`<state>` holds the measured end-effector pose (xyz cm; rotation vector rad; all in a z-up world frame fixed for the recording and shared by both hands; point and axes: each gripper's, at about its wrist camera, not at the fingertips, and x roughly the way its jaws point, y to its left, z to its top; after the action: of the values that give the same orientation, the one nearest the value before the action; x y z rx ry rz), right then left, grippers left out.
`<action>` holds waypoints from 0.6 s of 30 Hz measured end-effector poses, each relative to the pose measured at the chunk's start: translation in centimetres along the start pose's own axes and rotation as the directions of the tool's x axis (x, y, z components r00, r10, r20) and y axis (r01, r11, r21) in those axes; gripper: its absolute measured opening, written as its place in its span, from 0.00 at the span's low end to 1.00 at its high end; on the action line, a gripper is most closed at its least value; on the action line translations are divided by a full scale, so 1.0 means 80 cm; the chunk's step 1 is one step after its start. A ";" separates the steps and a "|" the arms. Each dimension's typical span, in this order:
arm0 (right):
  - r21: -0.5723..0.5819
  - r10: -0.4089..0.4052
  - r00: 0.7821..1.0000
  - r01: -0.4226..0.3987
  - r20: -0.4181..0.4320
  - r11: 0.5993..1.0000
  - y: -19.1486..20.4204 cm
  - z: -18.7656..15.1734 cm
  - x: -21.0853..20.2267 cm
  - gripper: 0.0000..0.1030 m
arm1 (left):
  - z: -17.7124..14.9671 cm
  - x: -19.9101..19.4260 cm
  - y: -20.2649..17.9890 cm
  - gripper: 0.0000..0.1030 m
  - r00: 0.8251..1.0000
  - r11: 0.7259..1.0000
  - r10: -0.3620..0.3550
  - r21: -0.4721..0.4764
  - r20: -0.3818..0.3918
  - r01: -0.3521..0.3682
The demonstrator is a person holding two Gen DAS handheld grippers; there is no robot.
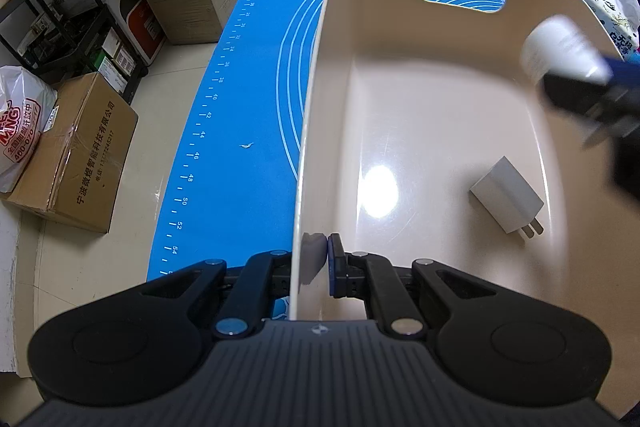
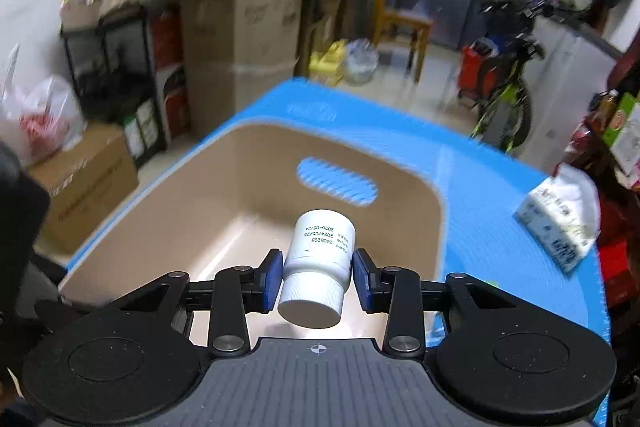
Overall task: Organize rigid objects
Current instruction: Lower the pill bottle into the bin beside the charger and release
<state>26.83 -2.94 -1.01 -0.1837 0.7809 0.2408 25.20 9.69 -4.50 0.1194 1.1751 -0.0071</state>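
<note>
Left wrist view: blue mat amid cardboard boxes; left tool clamps bin wall, right tool grips bottle.

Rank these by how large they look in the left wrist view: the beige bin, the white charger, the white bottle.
1. Beige bin, clearly the largest.
2 and 3. White bottle and white charger look about alike; the bottle is blurred and partly covered by the right gripper, so I do not rank them.
</note>
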 end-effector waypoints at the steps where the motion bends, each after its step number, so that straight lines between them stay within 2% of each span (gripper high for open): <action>1: -0.005 0.017 1.000 -0.017 -0.021 1.000 0.003 -0.002 0.006 0.43 | 0.000 0.000 0.000 0.09 1.000 1.000 0.000 0.000 0.000 0.000; 9: -0.030 0.092 0.982 -0.098 -0.167 0.995 0.022 -0.013 0.043 0.43 | 0.000 0.000 0.000 0.09 1.000 1.000 0.000 -0.001 0.000 0.000; 18: -0.042 0.101 0.964 -0.115 -0.246 0.993 0.028 -0.014 0.060 0.43 | 0.001 0.000 -0.002 0.09 1.000 1.000 0.000 0.003 0.000 0.000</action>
<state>28.73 -0.39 -5.42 -0.2266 1.0304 0.3480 25.28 9.51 -4.45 0.1218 1.1751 -0.0089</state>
